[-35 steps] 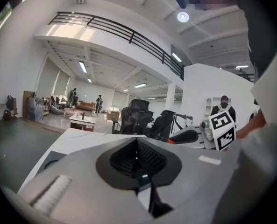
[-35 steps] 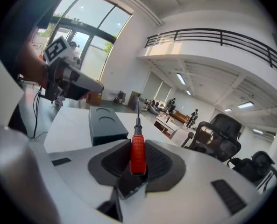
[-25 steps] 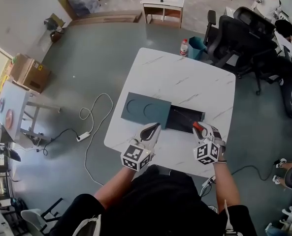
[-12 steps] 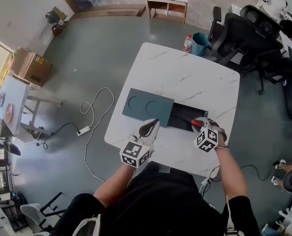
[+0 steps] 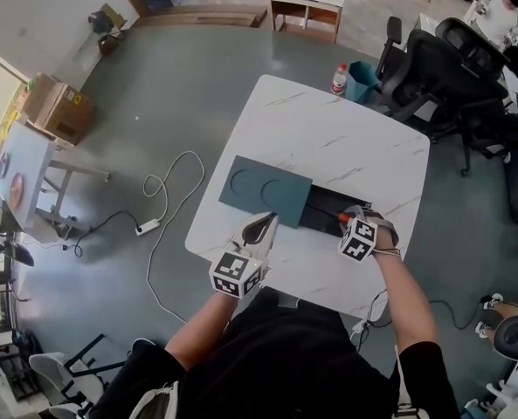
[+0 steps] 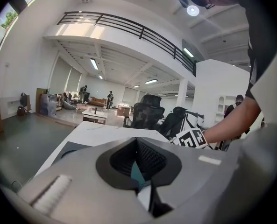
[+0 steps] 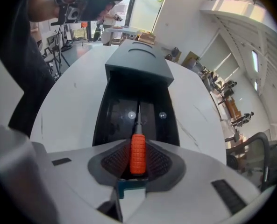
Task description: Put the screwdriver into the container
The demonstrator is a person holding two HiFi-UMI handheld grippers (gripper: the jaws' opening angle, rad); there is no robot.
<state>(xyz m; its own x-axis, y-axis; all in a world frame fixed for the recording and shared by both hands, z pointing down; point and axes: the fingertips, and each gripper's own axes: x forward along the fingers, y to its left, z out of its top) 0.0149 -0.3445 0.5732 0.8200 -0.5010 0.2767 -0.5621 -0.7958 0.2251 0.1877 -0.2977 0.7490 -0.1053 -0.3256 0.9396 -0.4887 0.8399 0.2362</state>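
Jaws of my right gripper (image 7: pixel 137 161) pinch the screwdriver (image 7: pixel 137 148) by its orange handle. The shaft points down into the open black container (image 7: pixel 111 120), so the tip should go in first. The dark green lid (image 7: pixel 137 62) is slid back, baring that bay. My left gripper (image 6: pixel 137 164), jaws together on nothing, sits at the lid's near edge, probably to steady it on the table (image 5: pixel 328 138).

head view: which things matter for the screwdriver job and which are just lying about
Job: screwdriver, container, lid, right gripper.
Lying about: bottle, bin, power strip, box, chairs.
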